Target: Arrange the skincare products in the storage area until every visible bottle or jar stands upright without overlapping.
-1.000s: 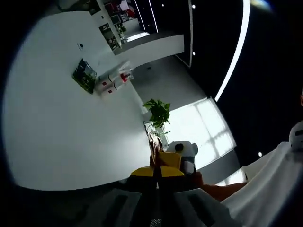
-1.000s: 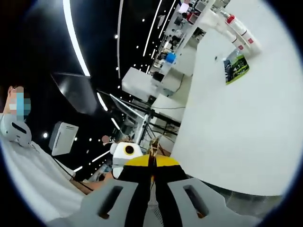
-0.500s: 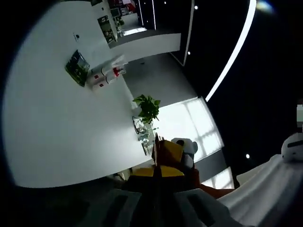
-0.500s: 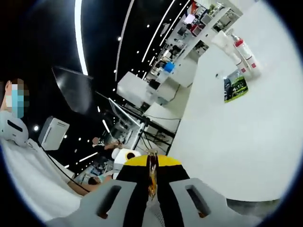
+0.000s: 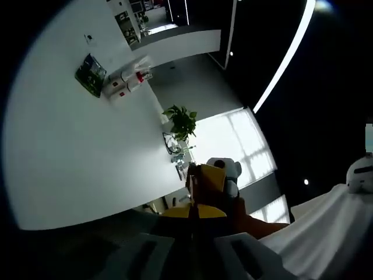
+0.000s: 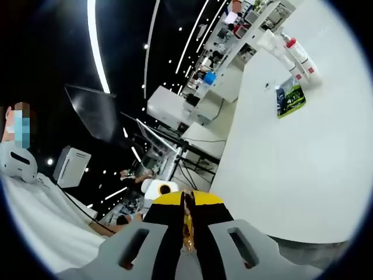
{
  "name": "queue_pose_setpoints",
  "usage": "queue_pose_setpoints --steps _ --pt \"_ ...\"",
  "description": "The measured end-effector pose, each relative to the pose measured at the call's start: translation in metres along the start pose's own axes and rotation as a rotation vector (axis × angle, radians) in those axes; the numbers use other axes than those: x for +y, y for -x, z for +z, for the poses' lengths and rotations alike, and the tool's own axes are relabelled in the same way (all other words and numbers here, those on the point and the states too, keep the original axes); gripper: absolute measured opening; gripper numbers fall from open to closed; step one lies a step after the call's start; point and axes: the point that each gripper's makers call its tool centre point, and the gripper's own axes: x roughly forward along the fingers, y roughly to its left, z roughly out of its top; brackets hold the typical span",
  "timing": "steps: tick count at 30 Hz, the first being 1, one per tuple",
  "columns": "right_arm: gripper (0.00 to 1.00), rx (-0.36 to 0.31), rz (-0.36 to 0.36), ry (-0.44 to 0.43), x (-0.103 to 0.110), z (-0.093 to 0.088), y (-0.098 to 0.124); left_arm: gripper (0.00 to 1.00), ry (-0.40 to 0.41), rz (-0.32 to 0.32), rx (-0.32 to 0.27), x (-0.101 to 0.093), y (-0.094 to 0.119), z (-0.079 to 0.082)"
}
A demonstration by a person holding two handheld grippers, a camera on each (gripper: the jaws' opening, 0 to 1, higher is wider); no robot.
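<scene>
Far off on the white table (image 5: 76, 151) lie two or three white bottles with red parts (image 5: 125, 81), close together beside a green packet (image 5: 90, 74). They look to be on their sides. The same bottles (image 6: 293, 53) and green packet (image 6: 289, 98) sit at the far end of the table (image 6: 280, 169) in the right gripper view. My left gripper (image 5: 194, 217) is held off the table's near edge, jaws pressed together with nothing in them. My right gripper (image 6: 186, 224) is also shut and far from the bottles. The two yellow-tipped grippers are held close to each other: the right one (image 5: 213, 178), the left one (image 6: 162, 189).
A potted plant (image 5: 182, 121) stands past the table's far side, in front of a bright window (image 5: 239, 146). Shelves with goods (image 6: 245, 23) and white counters (image 6: 175, 108) stand behind the table. A person's white sleeve (image 6: 35, 216) is at the lower left.
Both views have shifted a little as the hands moved. The bottles and the packet lie where they were, and both grippers stay shut.
</scene>
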Motion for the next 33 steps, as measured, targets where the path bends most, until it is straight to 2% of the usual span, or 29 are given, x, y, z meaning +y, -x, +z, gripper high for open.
queue_pose_setpoints --steps 1,6,10,12,15,17,20,23,25,28,31,32,33 --pt "0.0 -0.015 -0.017 0.029 -0.002 0.002 -0.001 0.01 0.003 -0.002 0.001 0.0 0.001 0.001" --pt "0.0 -0.018 -0.001 -0.016 -0.005 0.003 -0.003 0.01 0.015 0.003 -0.013 0.004 0.002 0.003" --pt "0.0 -0.047 0.013 -0.049 -0.007 0.008 -0.004 0.02 0.029 -0.005 -0.038 0.004 0.002 0.009" --pt "0.0 -0.049 0.02 -0.065 -0.007 0.009 -0.006 0.03 0.008 0.009 -0.047 0.007 0.003 0.011" --pt "0.0 -0.032 0.026 -0.056 -0.006 0.007 -0.01 0.03 0.007 0.017 -0.045 0.011 0.005 0.012" --pt "0.0 -0.034 0.037 -0.059 -0.005 0.009 -0.011 0.02 0.015 -0.009 -0.045 0.008 0.006 0.014" --pt "0.0 -0.024 0.037 -0.049 -0.005 0.009 -0.013 0.02 -0.011 0.008 -0.032 0.01 0.006 0.015" --pt "0.03 -0.027 0.022 -0.024 -0.008 0.01 -0.014 0.01 -0.022 0.019 -0.043 0.014 0.008 0.02" --pt "0.09 -0.054 -0.024 0.039 -0.015 0.016 -0.014 0.01 0.004 0.02 -0.061 0.018 0.009 0.025" --pt "0.17 -0.082 -0.057 0.067 -0.017 0.024 -0.006 0.01 0.022 0.035 -0.091 0.025 0.013 0.034" --pt "0.21 -0.076 -0.155 0.183 -0.03 0.031 0.007 0.01 0.03 0.048 -0.1 0.031 0.017 0.043" --pt "0.21 -0.057 -0.217 0.275 -0.038 0.032 0.013 0.01 0.028 0.047 -0.1 0.031 0.018 0.046" --pt "0.23 -0.047 -0.249 0.347 -0.042 0.033 0.016 0.01 0.022 0.051 -0.1 0.032 0.018 0.05"
